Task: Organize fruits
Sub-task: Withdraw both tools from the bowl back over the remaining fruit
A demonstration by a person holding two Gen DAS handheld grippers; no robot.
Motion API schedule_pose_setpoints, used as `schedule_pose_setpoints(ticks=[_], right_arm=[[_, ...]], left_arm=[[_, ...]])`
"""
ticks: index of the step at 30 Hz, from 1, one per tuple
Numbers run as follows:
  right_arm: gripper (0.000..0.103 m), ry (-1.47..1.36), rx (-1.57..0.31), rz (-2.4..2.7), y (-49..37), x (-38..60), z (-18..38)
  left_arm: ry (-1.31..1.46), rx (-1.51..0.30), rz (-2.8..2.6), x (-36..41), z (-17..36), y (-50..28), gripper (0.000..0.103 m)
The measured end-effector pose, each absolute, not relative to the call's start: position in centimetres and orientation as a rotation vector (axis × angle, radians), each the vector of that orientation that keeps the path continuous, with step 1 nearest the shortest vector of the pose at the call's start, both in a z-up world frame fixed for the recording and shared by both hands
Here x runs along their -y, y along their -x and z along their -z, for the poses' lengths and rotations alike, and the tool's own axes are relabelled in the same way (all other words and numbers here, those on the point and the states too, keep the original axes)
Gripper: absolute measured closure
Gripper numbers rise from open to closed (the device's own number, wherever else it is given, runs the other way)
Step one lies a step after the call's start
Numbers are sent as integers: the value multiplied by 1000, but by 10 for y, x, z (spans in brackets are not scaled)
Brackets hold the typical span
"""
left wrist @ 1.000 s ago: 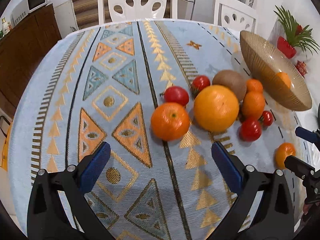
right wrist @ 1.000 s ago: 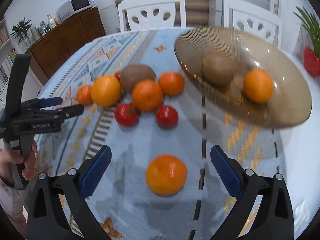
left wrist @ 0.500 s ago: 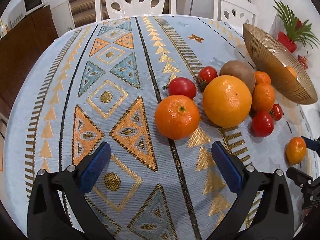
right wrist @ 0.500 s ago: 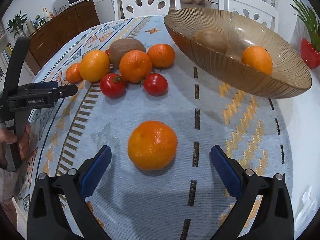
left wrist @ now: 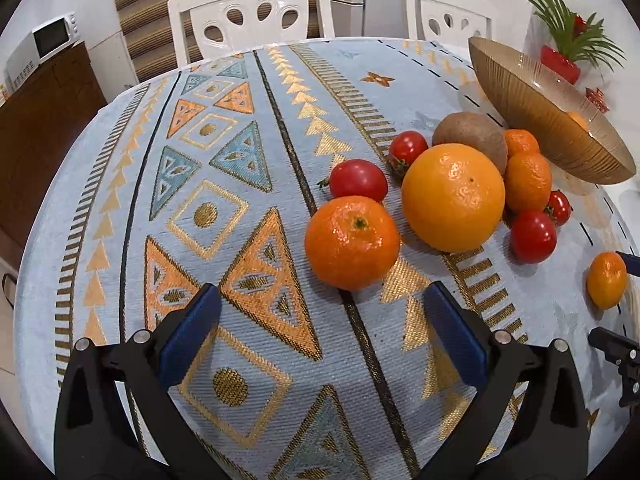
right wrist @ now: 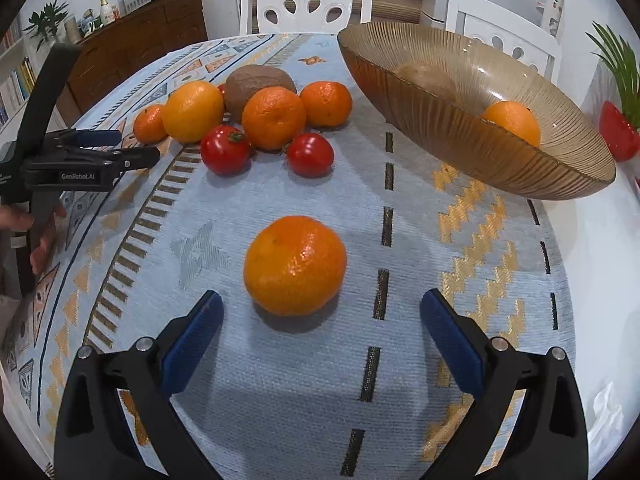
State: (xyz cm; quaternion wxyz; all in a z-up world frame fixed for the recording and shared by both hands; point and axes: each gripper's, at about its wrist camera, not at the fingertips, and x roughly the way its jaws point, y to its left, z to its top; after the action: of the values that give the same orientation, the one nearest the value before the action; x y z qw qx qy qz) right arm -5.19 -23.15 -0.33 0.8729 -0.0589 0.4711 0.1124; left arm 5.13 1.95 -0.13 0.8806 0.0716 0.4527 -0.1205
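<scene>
My left gripper [left wrist: 320,328] stands open just short of a mandarin [left wrist: 352,242] on the patterned tablecloth. Behind that fruit lie a large orange [left wrist: 453,197], a kiwi [left wrist: 470,136], several tomatoes [left wrist: 358,180] and more mandarins. My right gripper [right wrist: 320,332] is open too, with a lone mandarin [right wrist: 295,265] just ahead of its fingertips. The ribbed amber glass bowl [right wrist: 460,136] at the right holds an orange [right wrist: 512,120] and a kiwi [right wrist: 426,78]. The left gripper [right wrist: 104,148] shows at the left edge, held by a hand.
Two white plastic chairs [left wrist: 250,8] stand at the table's far side. A red pot with a green plant [left wrist: 562,64] sits beyond the bowl. A wooden sideboard [right wrist: 136,48] with a microwave lies to the left. The round table's edge curves near on the right.
Both grippers have moved closer to their mandarins, each fruit now larger and nearer the fingertips. Both stay open. No fruit has shifted.
</scene>
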Motion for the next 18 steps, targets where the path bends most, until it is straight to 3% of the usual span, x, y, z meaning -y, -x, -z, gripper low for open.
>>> schedule_pose_setpoints(ticks=[18], right_arm=[[5, 130, -958, -254, 25, 229, 3]], left_arm=[[-173, -937, 302, -12, 1, -70, 3]])
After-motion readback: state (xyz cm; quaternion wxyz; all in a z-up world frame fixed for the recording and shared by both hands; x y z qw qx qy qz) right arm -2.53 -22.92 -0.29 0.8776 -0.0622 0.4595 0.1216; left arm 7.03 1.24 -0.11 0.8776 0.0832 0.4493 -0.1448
